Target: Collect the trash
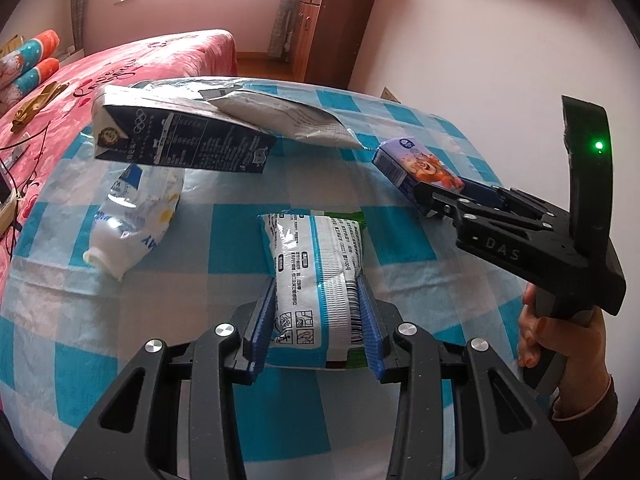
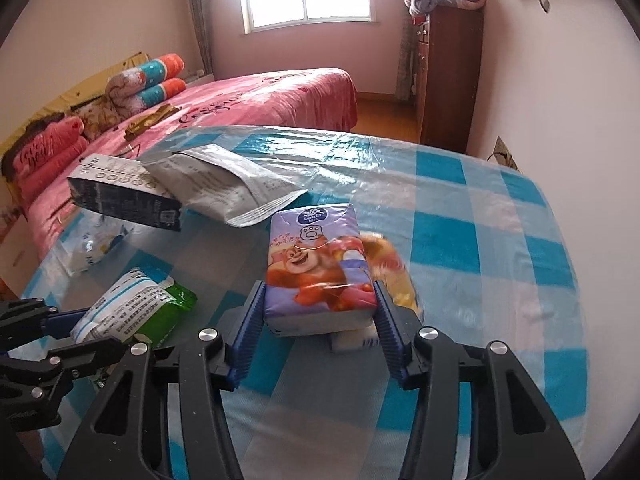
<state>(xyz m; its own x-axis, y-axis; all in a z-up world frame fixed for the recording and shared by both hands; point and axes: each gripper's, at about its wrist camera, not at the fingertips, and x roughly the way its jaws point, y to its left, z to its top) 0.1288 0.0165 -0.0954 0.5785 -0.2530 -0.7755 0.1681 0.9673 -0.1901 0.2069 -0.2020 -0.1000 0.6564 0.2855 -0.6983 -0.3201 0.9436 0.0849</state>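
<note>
1. Left hand-held gripper point(image 1: 316, 320): its blue pads are clamped on the sides of a white-and-green snack packet point(image 1: 316, 272), gripping the packet's near end. Whether the packet hangs clear of the table point(image 1: 280, 420) cannot be told.
2. Right hand-held gripper point(image 2: 318, 320): its pads press both sides of a purple tissue pack point(image 2: 320, 268) printed with a cartoon bear. A yellowish, blurred item just behind the pack cannot be identified.
3. Progress, as a judgement: early. Two items are in grip; no bin or bag shows in either view, so nothing can be confirmed as collected.
4. Remaining on the table: a crushed plastic bottle point(image 1: 132, 216), a dark milk carton point(image 1: 180, 136) and a grey mailer bag point(image 1: 288, 116) that leans on the carton.
5. Edges and room: the checked cloth is bare near both grippers and toward the right. The carton and the bottle lie near the table's left edge, beside the pink bed point(image 1: 120, 60). A wall runs close along the right side.
</note>
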